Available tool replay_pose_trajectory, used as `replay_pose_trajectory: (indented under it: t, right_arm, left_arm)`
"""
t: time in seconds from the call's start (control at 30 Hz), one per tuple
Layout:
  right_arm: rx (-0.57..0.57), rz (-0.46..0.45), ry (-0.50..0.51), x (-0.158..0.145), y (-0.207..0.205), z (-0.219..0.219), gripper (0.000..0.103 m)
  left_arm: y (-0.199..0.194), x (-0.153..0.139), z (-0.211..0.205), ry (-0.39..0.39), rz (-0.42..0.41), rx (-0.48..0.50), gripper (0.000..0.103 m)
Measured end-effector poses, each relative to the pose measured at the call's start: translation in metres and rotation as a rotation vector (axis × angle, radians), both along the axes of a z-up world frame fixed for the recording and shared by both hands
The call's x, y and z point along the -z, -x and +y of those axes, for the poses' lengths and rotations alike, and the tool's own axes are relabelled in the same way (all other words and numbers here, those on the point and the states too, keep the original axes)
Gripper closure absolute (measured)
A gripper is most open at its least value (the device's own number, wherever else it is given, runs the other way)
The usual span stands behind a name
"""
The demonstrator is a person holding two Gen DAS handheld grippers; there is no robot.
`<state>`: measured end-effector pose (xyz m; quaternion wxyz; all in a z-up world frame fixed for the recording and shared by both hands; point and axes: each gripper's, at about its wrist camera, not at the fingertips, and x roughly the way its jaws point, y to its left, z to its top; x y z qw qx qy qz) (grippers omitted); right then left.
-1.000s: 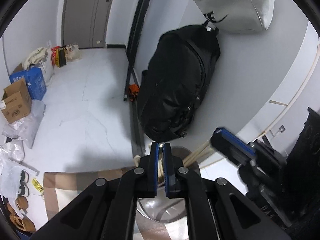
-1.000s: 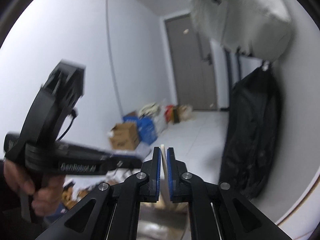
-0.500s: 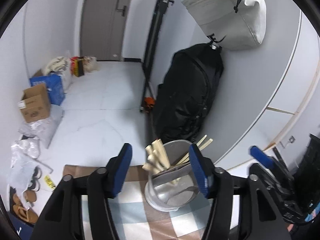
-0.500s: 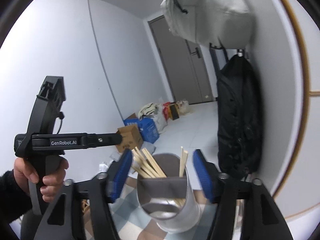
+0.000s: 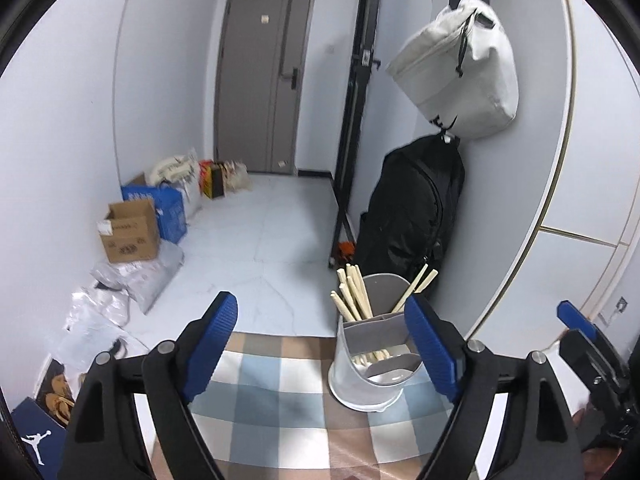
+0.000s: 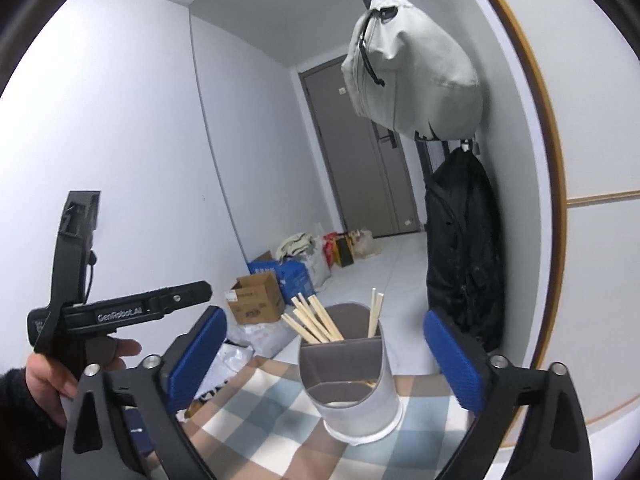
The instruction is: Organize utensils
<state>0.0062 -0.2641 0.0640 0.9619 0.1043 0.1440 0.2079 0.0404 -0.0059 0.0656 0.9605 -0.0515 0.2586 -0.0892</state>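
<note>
Jaws wide; chopsticks (image 5: pixel 352 294) upright, holder (image 6: pixel 352 376).

White walls (image 5: pixel 160 80), grey door (image 5: pixel 260 80), tiled floor (image 5: pixel 260 240).

The left gripper (image 5: pixel 326 344) hangs with its blue-padded jaws spread wide and nothing between the pads. Just inside the right pad, a white utensil holder (image 5: pixel 370 364) stands on a checked cloth (image 5: pixel 276 392), wooden chopsticks (image 5: pixel 354 294) fanning from its divided compartments. Beyond it, a black backpack (image 5: pixel 412 204) and pale bag (image 5: pixel 460 68) hang on the wall.
</note>
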Motion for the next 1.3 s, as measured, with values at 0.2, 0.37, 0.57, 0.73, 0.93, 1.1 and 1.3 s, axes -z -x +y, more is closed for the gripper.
replay_pose_trajectory:
  t: [0.2,0.37,0.57,0.73,0.93,1.1,1.3]
  right_arm:
    - [0.002,-0.002,0.000,0.008,0.023,0.005,0.000]
    - [0.018,-0.035,0.019,0.012,0.040,0.012,0.000]
    - [0.049,-0.068,0.075,0.021,0.048,0.023,0.000]
    - [0.056,-0.082,0.102,0.026,0.044,0.030,0.000]
    - [0.041,-0.072,0.107,0.033,0.037,0.037,0.000]
    - [0.039,-0.050,0.104,0.037,0.031,0.039,0.000]
    - [0.045,-0.046,0.092,0.037,0.031,0.039,0.000]
  left_arm:
    - [0.024,0.005,0.003,-0.005,-0.093,-0.018,0.008]
    - [0.036,0.017,0.008,0.000,-0.140,-0.043,0.004]
    - [0.037,0.039,0.011,0.011,-0.129,-0.066,0.003]
    - [0.029,0.050,0.014,0.001,-0.091,-0.084,0.003]
    - [0.033,0.046,0.012,-0.029,-0.118,-0.075,0.003]
    - [0.034,0.044,0.013,-0.030,-0.112,-0.083,0.003]
    - [0.030,0.047,0.013,-0.022,-0.096,-0.099,0.003]
